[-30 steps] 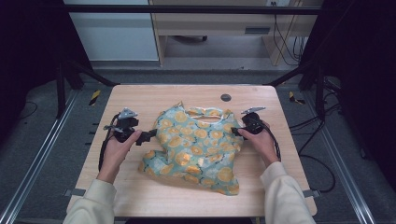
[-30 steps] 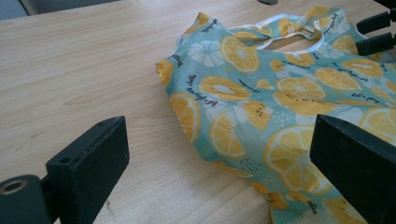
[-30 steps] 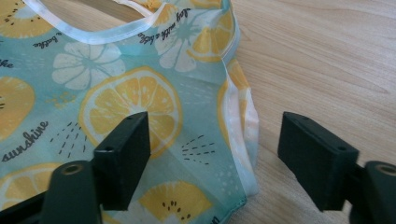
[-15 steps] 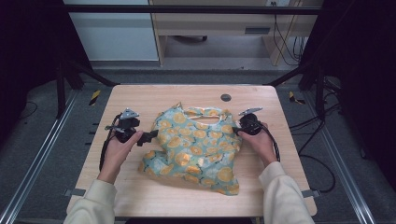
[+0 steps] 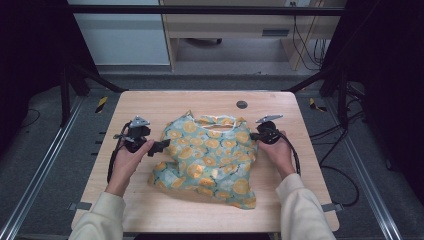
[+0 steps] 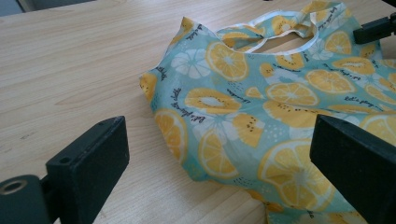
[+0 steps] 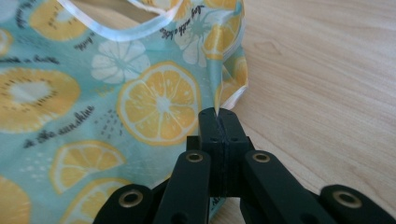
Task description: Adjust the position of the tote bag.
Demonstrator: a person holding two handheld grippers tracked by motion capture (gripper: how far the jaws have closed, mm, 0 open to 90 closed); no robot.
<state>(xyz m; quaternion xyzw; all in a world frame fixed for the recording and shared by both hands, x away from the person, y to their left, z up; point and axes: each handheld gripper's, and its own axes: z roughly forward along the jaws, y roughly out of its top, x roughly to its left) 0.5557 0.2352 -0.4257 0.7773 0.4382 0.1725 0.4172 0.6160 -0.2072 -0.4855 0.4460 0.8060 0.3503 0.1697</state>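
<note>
Over on the left side of the wooden table (image 5: 150,102), the left gripper (image 5: 161,146) sits low with its jaws wide apart. They point at the left edge of the cloth (image 5: 210,155) and nothing is pinched between them. In the left gripper view, one jaw is over bare wood and the other is over the fabric.

That cloth is light blue with yellow lemon slices on it. It lies crumpled in the middle of the table, between both hands.

On the right, the right gripper (image 5: 254,136) has just been closing. Its jaws are now pressed together on the right edge of the cloth (image 7: 231,95), pinching it tight.

A small dark round spot (image 5: 242,104) sits on the table beyond the cloth.
</note>
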